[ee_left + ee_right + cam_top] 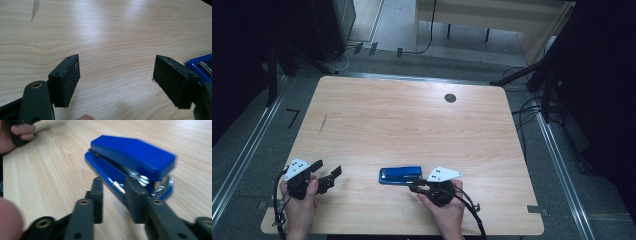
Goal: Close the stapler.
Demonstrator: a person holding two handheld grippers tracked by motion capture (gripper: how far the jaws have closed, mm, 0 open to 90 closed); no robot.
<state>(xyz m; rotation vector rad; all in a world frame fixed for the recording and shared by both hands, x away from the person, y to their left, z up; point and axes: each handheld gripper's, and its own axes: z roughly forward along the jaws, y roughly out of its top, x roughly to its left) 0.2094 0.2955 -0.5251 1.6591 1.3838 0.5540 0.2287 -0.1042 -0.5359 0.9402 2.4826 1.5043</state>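
Here the blue stapler (400,175) lies flat on the near part of the wooden surface (412,125), a little right of centre, its long side running left to right so that its right end meets the right gripper (414,186). That gripper comes in low from the near right, and in the right gripper view its fingers (136,195) stand slightly apart at the stapler's open end, one in front of the base and the other just before the gap; they do not seem to press on it, and nothing lies between the pads, which suits a light nudge or a fresh approach rather than a lift. The left gripper (328,178) rests at the near left, well apart from the stapler, its fingers (67,80) spread wide over bare wood, likely waiting its turn. The stapler has a glossy plastic shell, wedge-shaped on top, with a bright metal magazine between lid and base. The pads are matte black blocks with a rough, grainy face. The surface is pale laminate with long grain lines and rounded corners.
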